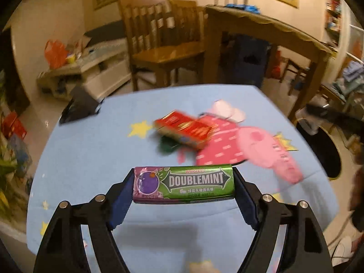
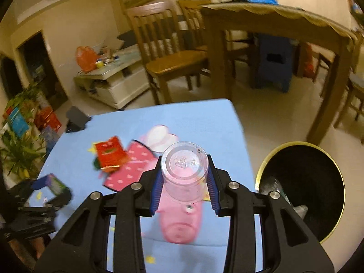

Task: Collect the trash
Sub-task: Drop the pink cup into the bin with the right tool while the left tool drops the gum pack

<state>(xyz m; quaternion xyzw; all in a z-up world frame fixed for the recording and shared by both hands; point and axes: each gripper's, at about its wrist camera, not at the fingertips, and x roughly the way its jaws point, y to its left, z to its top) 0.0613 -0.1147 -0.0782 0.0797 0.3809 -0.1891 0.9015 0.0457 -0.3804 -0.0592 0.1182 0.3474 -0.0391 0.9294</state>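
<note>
My left gripper is shut on a green Doublemint gum pack, held by its two ends above the blue cartoon tablecloth. It also shows at the left of the right wrist view. My right gripper is shut on a clear plastic cup, held with its base facing the camera, above the table. A red box lies on the cloth in the middle; it also shows in the right wrist view. A round black trash bin with a gold rim stands on the floor right of the table.
A dark phone-like object sits at the table's far left corner. Wooden chairs and a wooden dining table stand beyond. A low white cabinet with clutter and plants are on the left.
</note>
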